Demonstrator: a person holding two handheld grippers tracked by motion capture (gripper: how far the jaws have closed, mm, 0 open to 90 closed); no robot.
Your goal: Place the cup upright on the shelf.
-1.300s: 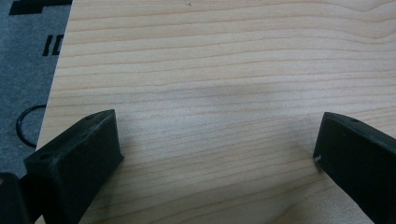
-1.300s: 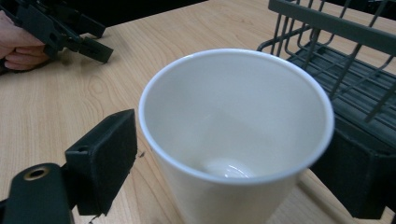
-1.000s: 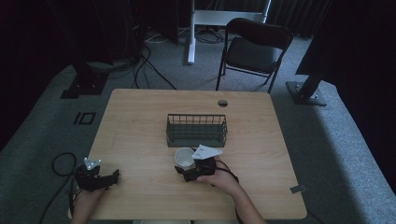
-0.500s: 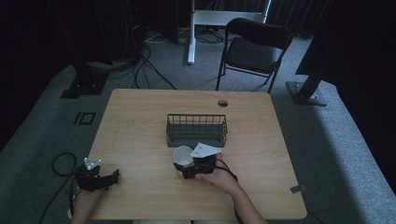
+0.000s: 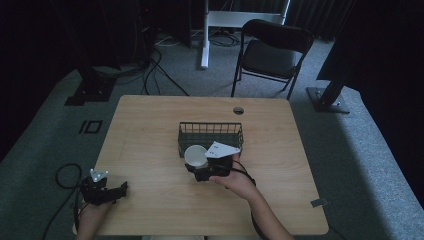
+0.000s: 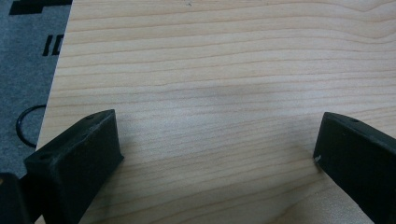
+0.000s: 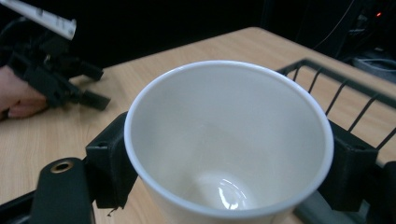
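White cup clamped between the two black jaws of the right gripper, rim up and open mouth facing the high view; seen in the right gripper view as a glossy, empty interior with a jaw pressed against each side of the wall. Cup positioned near the middle of the wooden table, just beside the near long wall of the dark wire basket, outside it; whether cup and basket touch cannot be told. Basket bars visible to the right of the cup in the right gripper view. Grey three-cornered plate atop the right gripper, with the right hand behind it and the forearm entering from the bottom edge. Left gripper low at the near left corner of the table, well apart from cup and basket, held in the left hand; jaws spread wide over bare wood grain in the left gripper view, nothing between them. Same left gripper recognisable in the background of the right gripper view. Black folding chair standing on the grey carpet beyond the far edge of the table.
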